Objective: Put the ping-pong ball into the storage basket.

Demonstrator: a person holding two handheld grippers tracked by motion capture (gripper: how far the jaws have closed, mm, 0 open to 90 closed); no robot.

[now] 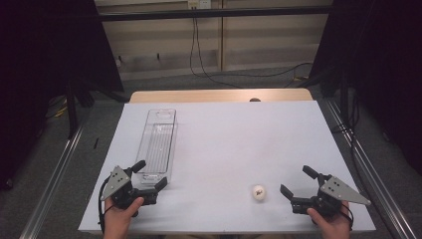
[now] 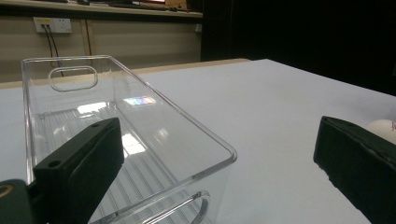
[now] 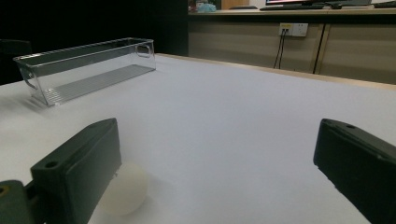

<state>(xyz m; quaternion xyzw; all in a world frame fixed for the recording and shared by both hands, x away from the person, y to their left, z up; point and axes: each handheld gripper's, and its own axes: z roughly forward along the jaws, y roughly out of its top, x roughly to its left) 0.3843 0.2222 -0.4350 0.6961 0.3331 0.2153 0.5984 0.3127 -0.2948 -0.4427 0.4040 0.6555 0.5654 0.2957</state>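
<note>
High view: a white ball point(image 1: 258, 192) lies on the white table point(image 1: 239, 139) near its front edge, just left of the right gripper point(image 1: 295, 181), whose jaws stand wide apart and empty. Well apart to the left, the left gripper point(image 1: 149, 174), also spread and holding nothing, sits at the near end of a clear plastic bin point(image 1: 158, 144).

A white table point(image 1: 239, 144) stands on grey floor point(image 1: 249, 79); cables point(image 1: 199, 55) hang from a wall socket point(image 1: 199, 4).
</note>
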